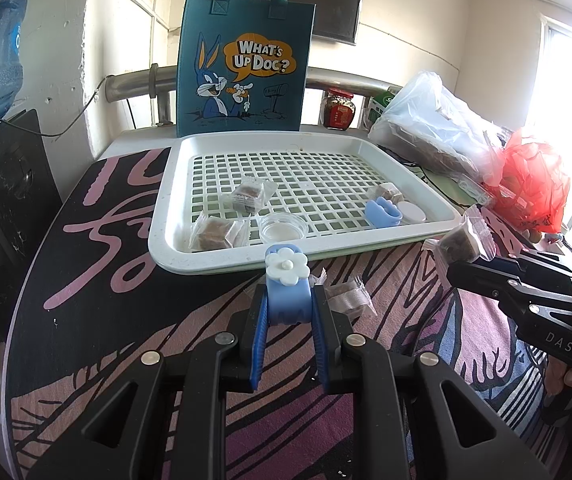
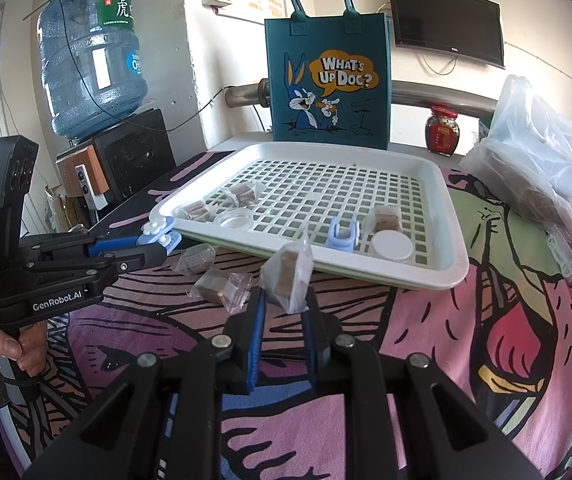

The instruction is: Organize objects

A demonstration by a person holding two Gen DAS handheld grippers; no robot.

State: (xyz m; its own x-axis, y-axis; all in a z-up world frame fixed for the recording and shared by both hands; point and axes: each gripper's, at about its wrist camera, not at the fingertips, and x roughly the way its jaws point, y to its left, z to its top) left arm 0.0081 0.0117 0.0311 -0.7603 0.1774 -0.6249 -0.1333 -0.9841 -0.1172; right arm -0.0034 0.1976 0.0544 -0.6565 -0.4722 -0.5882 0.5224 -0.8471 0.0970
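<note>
Left gripper (image 1: pixel 288 308): jaws nearly closed, pinching a soft blue silicone clip (image 1: pixel 288 300) topped with a white flower-shaped button; clip sits upright between the blue ribbed pads, just short of the tray's near rim. Right gripper (image 2: pixel 284 304): jaws narrowly parted, clamped on a crinkly clear-wrapped brown cube candy (image 2: pixel 288 276), wrapper tails sticking up past the fingertips. Ahead of both sets of jaws lies a white plastic tray (image 1: pixel 162 216), rounded rectangle with a square-grid slotted floor, resting on a bench draped in cartoon-print fabric (image 2: pixel 426 360). In the tray: two wrapped cube candies (image 1: pixel 214 234) left of the left jaws' line, a shallow clear round dish (image 1: pixel 283 227) straight ahead, a second blue clip (image 1: pixel 382 211), a white round lid (image 1: pixel 412 212) and another wrapped candy to the right. Two more wrapped candies (image 2: pixel 220 286) lie loose on the fabric, just left of the right jaws. Beyond the tray stands a teal felt tote bag (image 2: pixel 328 80), flat-faced, with rabbit print.
</note>
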